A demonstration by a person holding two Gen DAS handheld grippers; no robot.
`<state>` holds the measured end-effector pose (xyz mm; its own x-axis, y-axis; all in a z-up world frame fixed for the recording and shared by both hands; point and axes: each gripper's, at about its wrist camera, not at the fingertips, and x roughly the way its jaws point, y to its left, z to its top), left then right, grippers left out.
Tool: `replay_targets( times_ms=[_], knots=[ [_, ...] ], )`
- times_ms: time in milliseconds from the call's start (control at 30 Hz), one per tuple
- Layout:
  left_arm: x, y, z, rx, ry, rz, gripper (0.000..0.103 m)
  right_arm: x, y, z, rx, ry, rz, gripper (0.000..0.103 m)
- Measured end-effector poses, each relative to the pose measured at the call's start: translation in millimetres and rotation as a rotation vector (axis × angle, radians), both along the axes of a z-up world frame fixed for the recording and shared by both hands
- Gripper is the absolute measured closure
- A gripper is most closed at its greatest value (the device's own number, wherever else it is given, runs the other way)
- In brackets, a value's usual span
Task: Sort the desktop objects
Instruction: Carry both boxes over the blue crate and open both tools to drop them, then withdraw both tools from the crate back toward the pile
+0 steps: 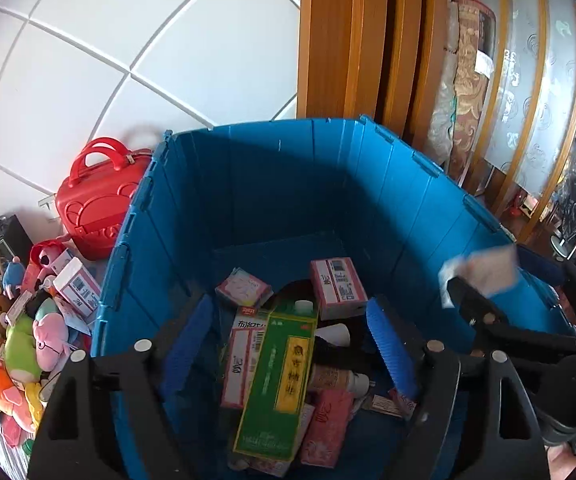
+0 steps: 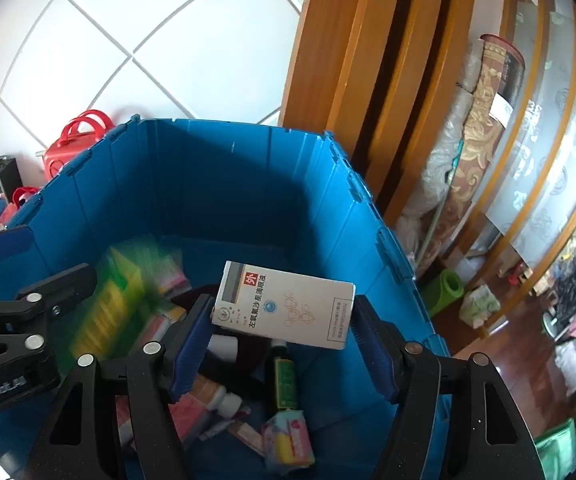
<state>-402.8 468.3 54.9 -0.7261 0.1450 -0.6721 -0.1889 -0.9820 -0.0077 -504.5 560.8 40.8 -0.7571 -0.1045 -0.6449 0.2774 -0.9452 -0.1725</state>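
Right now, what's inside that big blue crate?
Inside the blue crate lies a heap of small packages: a long green box, pink and white boxes, a green bottle. Whatever lies beneath the heap is covered.

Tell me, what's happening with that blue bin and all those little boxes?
A person is sorting small items into a blue crate with a hand-held gripper in each hand. The right gripper, jaws apart, has a white medicine box between its pads above the crate. The left gripper is open over a long green box lying on the pile of cartons and bottles inside. Plush toys sit outside the crate.
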Motion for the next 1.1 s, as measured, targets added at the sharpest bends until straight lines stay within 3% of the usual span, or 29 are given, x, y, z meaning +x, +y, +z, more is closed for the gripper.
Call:
replay_targets(
  times_ms=[100,200,533,733,967,1100],
  knots=[
    [7.2,-5.4,4.3,0.007,0.02,0.008,0.022,5.8,2.3,2.1,-0.002,0.018,0.001,0.007],
    [16.9,-14.4,11.2,0.022,0.048,0.02,0.021,13.2,4.7,6.4,-0.019,0.037,0.02,0.0],
    [72.4,-46.4,40.9,0.025,0.246,0.071,0.019,68.4,10.0,31.9,-0.031,0.188,0.015,0.0],
    [110.6,-75.3,47.9,0.037,0.375,0.117,0.019,102.3,5.7,41.3,-0.141,0.25,0.062,0.0],
    [140.7,-130.3,39.9,0.053,0.391,0.242,0.019,128.2,-23.2,42.6,-0.281,0.271,0.174,0.0],
    [151.8,-170.2,29.3,0.016,0.359,0.339,0.019,140.7,-57.2,41.9,-0.313,0.273,0.261,0.0]
  ],
)
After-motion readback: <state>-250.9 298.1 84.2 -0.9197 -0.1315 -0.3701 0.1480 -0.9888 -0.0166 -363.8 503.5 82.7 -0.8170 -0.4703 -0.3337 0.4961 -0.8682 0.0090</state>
